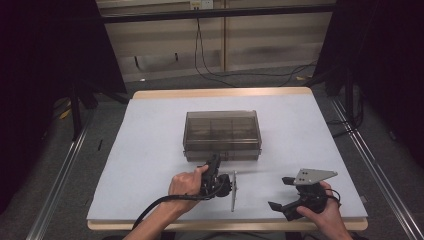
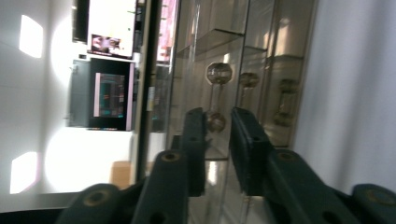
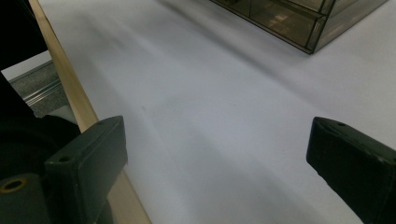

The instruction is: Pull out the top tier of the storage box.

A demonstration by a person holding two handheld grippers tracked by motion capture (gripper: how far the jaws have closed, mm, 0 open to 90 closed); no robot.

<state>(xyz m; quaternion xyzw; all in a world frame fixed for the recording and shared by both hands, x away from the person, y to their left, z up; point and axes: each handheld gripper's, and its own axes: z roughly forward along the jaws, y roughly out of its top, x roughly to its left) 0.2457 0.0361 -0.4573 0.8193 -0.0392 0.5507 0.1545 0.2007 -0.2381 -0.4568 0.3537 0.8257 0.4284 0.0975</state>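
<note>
High view: white table (image 1: 150, 150), grey floor (image 1: 165, 82).

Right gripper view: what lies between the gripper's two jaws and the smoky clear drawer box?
Only bare white table top lies between the right gripper and the drawer box; the right gripper view shows it.

- You have one smoky clear plastic box (image 1: 222, 134) on one table (image 1: 150, 150).
- You hold two grippers: the left gripper (image 1: 218, 170) and the right gripper (image 1: 279, 193).
- On the box front you see one small round knob (image 2: 218, 73).
</note>
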